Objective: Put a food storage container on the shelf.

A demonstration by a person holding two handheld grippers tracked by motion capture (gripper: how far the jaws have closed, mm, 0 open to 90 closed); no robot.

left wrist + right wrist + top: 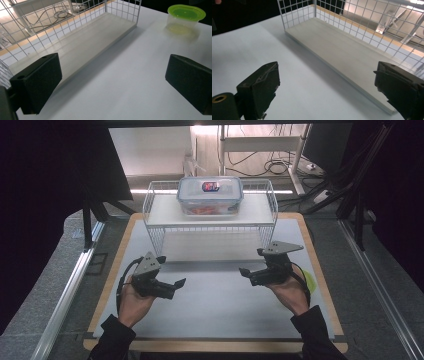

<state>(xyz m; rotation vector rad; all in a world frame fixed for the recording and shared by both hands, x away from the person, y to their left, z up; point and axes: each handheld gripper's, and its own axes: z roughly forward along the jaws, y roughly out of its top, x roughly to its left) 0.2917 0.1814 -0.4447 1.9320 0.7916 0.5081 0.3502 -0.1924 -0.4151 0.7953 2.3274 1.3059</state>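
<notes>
A clear lidded food box (pixel 210 195) with a red and blue label stands on top of a white wire rack (pixel 150 215) at the back of the mat. My left gripper (pixel 171 270) hovers low over the mat at the front left, jaws wide apart and empty. My right gripper (pixel 251 261) mirrors it at the front right, also open and empty. In the left gripper view the gripper (pixel 112 85) faces the rack's lower shelf board (pixel 87 42). In the right gripper view the gripper (pixel 327 92) faces the same board (pixel 342 50) from the other side.
A small clear tub with a green lid (pixel 186 15) sits on the mat at the right, partly behind the right hand (pixel 310 282). The white mat (pixel 220 310) lies on a wood-edged table. Cables and metal frames stand beyond the rack.
</notes>
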